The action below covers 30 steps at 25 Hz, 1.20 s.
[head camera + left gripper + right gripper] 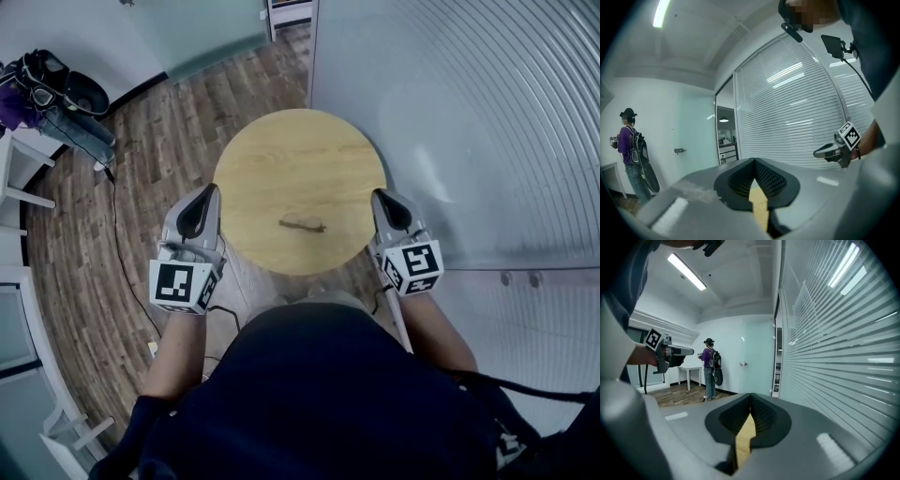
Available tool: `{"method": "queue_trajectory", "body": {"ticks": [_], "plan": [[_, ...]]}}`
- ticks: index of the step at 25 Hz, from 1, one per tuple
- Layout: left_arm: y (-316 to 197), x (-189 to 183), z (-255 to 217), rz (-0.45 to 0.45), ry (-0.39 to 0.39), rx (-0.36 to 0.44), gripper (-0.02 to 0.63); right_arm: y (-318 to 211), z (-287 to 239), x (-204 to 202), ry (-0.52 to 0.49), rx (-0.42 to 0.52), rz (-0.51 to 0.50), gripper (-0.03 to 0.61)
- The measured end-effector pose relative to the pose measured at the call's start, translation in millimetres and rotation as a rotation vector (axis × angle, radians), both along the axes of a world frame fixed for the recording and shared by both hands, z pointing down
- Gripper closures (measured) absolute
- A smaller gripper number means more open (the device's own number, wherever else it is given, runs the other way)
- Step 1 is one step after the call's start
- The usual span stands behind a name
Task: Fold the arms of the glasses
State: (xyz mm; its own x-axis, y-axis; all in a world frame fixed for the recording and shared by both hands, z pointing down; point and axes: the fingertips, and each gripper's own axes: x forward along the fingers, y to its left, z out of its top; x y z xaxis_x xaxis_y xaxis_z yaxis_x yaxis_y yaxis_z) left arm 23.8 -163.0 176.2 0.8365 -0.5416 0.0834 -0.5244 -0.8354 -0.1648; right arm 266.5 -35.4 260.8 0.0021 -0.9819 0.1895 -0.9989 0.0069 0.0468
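Observation:
A pair of glasses (pixel 302 223) lies on the round wooden table (pixel 300 150), near its front edge, and its arms look spread. My left gripper (pixel 201 210) hovers at the table's left edge, off to the left of the glasses, with its jaws shut on nothing. My right gripper (pixel 392 208) hovers at the table's right edge, also shut and empty. In the left gripper view the jaws (pixel 753 162) meet at their tips, with yellow tabletop showing below them. The right gripper view shows the same (pixel 750 397). Neither gripper view shows the glasses.
A glass wall with blinds (pixel 487 122) runs close along the table's right side. A person with a backpack (pixel 710 366) stands by a white table (pixel 690 369) at the far left of the room. A black cable (pixel 120 244) lies on the wood floor.

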Motion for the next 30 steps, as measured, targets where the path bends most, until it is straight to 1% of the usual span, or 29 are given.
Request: {"method": "queue_trajectory", "body": {"ticks": [5, 9, 12, 16, 22, 25, 27, 30], "plan": [[-10.5, 6.2, -6.2, 0.008, 0.006, 0.006, 0.611, 0.7, -10.3, 13.0, 0.008, 0.000, 0.034, 0.568], [-14.8, 14.8, -16.7, 0.022, 0.017, 0.027, 0.611, 4.5, -18.3, 21.1, 0.015, 0.013, 0.054, 0.568], [-17.5, 22.2, -12.4, 0.019, 0.017, 0.031, 0.611, 6.9, -19.2, 29.7, 0.011, 0.021, 0.060, 0.568], [-17.4, 16.8, -2.4, 0.010, 0.012, 0.009, 0.611, 13.5, -19.3, 28.9, 0.010, 0.023, 0.063, 0.568], [-6.9, 17.3, 6.4, 0.004, 0.004, 0.006, 0.611, 22.5, -9.3, 33.7, 0.017, 0.024, 0.047, 0.569], [-1.5, 9.3, 4.1, 0.000, 0.000, 0.009, 0.611, 25.9, -10.5, 28.2, 0.014, 0.034, 0.043, 0.569], [4.2, 10.9, 3.8, 0.004, -0.008, 0.011, 0.611, 28.5, -9.8, 29.4, 0.011, 0.042, 0.041, 0.569], [5.0, 7.4, -7.1, 0.012, -0.018, 0.032, 0.611, 25.5, -15.2, 29.1, 0.005, 0.062, 0.049, 0.569]]}}
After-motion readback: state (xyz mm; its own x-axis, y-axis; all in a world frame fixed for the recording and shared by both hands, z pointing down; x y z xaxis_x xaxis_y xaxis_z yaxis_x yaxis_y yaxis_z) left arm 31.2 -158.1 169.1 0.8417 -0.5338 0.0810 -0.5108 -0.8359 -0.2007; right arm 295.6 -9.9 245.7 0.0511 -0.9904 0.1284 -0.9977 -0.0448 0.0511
